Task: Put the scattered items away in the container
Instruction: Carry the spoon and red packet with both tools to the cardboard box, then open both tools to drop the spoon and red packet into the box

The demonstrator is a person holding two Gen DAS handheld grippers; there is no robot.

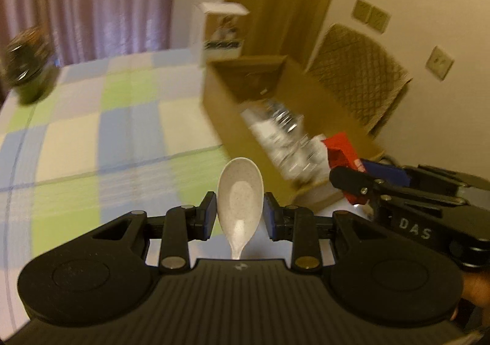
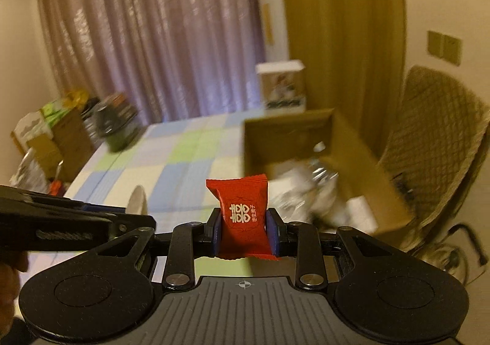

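A speckled white spoon (image 1: pixel 240 191) stands bowl-up in my left gripper (image 1: pixel 239 213), whose blue pads are shut on its sides, above the checked tablecloth (image 1: pixel 92 130). My right gripper (image 2: pixel 245 227) is shut on a red candy packet (image 2: pixel 243 213) with white characters. In the left wrist view the right gripper (image 1: pixel 355 184) comes in from the right with the red packet (image 1: pixel 341 150), near the front corner of the open cardboard box (image 1: pixel 226 118). That box (image 2: pixel 260 142) holds blurred white and silvery items. The spoon's edge (image 2: pixel 137 201) shows beside the left gripper (image 2: pixel 131 221) in the right wrist view.
A dark bag (image 1: pixel 27 69) sits at the table's far left. A white carton (image 1: pixel 220 32) stands behind the box. A quilted chair (image 2: pixel 428 142) is to the right of the table. Cartons and clutter (image 2: pixel 52 133) lie beyond the table's left edge. Curtains hang behind.
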